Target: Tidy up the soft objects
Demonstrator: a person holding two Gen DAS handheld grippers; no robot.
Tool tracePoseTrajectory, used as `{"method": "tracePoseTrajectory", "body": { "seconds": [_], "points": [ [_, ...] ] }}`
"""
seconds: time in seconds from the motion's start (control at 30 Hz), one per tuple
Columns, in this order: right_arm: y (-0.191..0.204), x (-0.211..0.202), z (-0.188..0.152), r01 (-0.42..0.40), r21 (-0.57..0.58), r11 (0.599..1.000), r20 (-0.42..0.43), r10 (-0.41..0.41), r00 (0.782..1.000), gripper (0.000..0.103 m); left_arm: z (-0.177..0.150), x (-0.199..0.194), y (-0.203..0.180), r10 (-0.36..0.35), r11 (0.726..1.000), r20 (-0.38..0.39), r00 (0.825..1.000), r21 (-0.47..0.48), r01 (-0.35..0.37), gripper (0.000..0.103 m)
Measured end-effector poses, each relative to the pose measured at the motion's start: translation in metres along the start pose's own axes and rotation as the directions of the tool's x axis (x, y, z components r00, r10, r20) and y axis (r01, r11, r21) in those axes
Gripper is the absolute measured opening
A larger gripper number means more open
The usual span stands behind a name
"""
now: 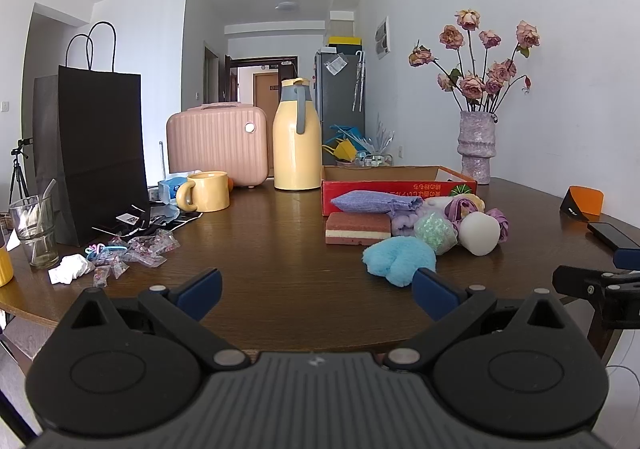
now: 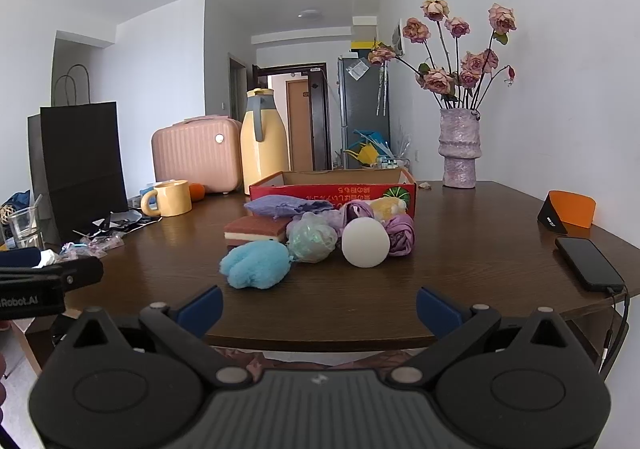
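A pile of soft things lies on the brown table in front of a red cardboard box (image 1: 396, 189) (image 2: 332, 191). Nearest is a fluffy blue puff (image 1: 398, 259) (image 2: 256, 263). Behind it sit a layered sponge (image 1: 357, 229) (image 2: 256, 231), a purple pouch (image 1: 374, 201) (image 2: 280, 205), a green mesh ball (image 1: 435, 231) (image 2: 312, 237), a white ball (image 1: 479, 233) (image 2: 365, 242) and purple cloth flowers (image 2: 400, 235). My left gripper (image 1: 316, 291) is open near the table's front edge, left of the puff. My right gripper (image 2: 320, 303) is open too, short of the pile, nothing between its fingers.
A black paper bag (image 1: 100, 153), a glass (image 1: 34, 233), plastic packets (image 1: 136, 251), a yellow mug (image 1: 206, 191), a pink case (image 1: 218, 143) and a yellow jug (image 1: 297, 137) fill the left and back. A vase of flowers (image 1: 476, 145) and a phone (image 2: 590, 263) stand right.
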State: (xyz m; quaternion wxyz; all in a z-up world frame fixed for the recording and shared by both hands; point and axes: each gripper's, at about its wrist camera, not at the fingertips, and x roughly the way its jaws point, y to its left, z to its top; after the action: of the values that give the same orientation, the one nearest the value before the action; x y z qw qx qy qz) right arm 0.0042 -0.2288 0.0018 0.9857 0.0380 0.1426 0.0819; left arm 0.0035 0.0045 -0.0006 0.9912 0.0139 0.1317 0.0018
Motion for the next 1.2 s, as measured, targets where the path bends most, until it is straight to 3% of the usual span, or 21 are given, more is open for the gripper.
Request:
{"method": "tracePoseTrajectory", "body": {
  "seconds": [1.2],
  "points": [
    [0.0019, 0.0009, -0.0023, 0.028, -0.012, 1.000, 0.009, -0.028, 1.000, 0.103, -0.0034, 0.0008, -0.0024, 0.004, 1.000, -0.009, 1.000, 0.008, -0.004, 0.103]
  ]
}}
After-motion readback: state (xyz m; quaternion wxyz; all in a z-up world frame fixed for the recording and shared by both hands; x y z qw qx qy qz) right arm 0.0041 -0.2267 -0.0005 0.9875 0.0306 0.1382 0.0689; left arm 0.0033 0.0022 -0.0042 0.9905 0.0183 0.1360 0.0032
